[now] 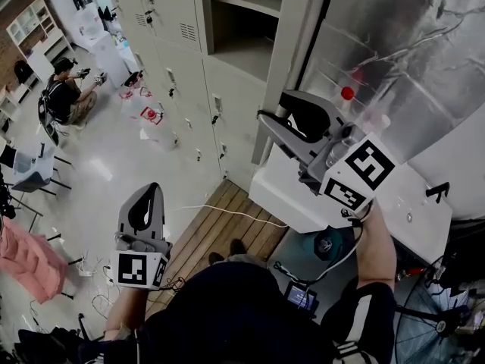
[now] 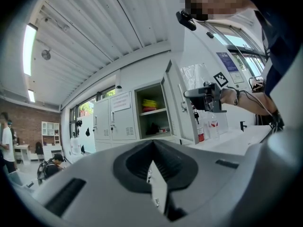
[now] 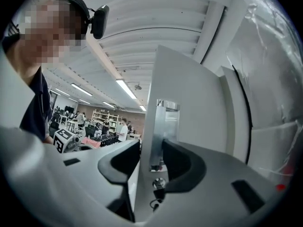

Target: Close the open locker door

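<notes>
Looking steeply down on a bank of grey metal lockers (image 1: pixel 170 21), with one upper compartment (image 1: pixel 242 48) open and showing a shelf inside. Just right of that opening, the locker door (image 1: pixel 292 44), swung out toward the camera, seen edge-on and well apart from its frame. Beyond the door to the right, a crinkled silver foil sheet (image 1: pixel 424 51) above a white counter (image 1: pixel 411 196). Underfoot, a strip of wooden floor panel (image 1: pixel 220 226) beside pale floor.

Holding the right tool (image 1: pixel 274 114) level at the door's free edge. In the right gripper view, clamped on that edge, one dark pad against each face of the door. Just beyond the pads, the upright chrome handle plate (image 3: pixel 166 126); just below them, a round lock (image 3: pixel 158 182).

Holding the left tool (image 1: pixel 149 192) lower, well apart from the lockers and out over the floor, pointing level toward the bank. In the left gripper view, closed tight, pads together with nothing between.

On the counter near the right tool, a clear bottle (image 1: pixel 347 93) with a red cap.
</notes>
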### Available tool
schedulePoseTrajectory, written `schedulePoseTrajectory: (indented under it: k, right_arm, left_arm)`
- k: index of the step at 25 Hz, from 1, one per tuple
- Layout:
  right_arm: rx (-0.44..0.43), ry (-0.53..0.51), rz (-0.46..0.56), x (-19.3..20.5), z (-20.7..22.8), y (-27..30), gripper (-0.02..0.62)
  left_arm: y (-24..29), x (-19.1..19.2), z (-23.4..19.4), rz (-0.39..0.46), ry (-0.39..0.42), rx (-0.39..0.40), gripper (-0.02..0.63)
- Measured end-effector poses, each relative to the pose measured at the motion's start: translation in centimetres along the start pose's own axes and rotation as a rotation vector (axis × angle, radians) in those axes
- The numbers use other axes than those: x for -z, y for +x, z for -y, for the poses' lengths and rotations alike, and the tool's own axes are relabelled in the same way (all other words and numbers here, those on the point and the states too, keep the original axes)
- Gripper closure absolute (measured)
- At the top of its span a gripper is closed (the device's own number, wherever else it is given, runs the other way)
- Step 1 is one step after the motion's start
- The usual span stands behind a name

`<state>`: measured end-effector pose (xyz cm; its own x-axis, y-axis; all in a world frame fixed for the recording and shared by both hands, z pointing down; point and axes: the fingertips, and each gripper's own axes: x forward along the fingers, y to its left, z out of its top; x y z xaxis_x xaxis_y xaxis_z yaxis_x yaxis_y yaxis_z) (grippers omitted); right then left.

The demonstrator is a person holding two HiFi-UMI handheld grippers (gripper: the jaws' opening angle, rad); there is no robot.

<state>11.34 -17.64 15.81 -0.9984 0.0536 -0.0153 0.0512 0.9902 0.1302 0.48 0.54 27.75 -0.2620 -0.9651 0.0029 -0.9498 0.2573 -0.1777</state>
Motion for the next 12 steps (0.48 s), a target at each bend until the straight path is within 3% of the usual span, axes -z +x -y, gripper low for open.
schedulePoseTrajectory:
  k: [12]
  right_arm:
    - [-0.042,-0.015,0.020,0.0,-0.5,0.9,0.457]
  left_arm:
    - [1.2,0.1,0.5,-0.007,-0.008,0.010,0.603]
